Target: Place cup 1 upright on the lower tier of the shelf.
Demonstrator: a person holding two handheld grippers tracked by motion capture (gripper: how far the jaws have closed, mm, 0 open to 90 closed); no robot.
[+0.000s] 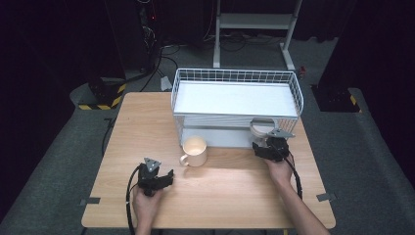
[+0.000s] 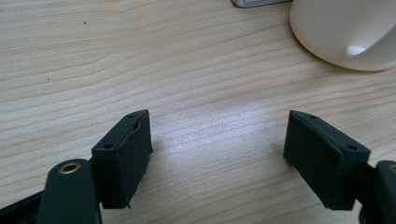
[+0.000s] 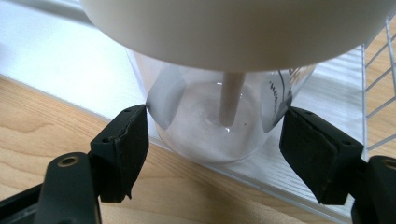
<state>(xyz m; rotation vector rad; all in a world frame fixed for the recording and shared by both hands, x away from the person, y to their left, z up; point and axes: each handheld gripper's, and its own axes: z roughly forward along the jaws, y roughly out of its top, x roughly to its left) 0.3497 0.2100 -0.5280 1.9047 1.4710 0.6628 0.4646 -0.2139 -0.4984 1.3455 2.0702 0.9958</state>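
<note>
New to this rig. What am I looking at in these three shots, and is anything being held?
There is no robot here. A person holds a handheld two-jaw gripper in each hand at a wooden table.

The high view looks down from above the person's side. The other two come from cameras riding on each gripper, looking along its black jaws.

On the table stand a white wire rack and a cream mug in front of it.

The left gripper rests low over bare wood, jaws wide apart, with the mug off to one side.

The right gripper reaches to the rack's lower shelf. Its jaws stand open on either side of a clear glass container with a pale lid, seemingly not yet clamped. So nothing is held.
</note>
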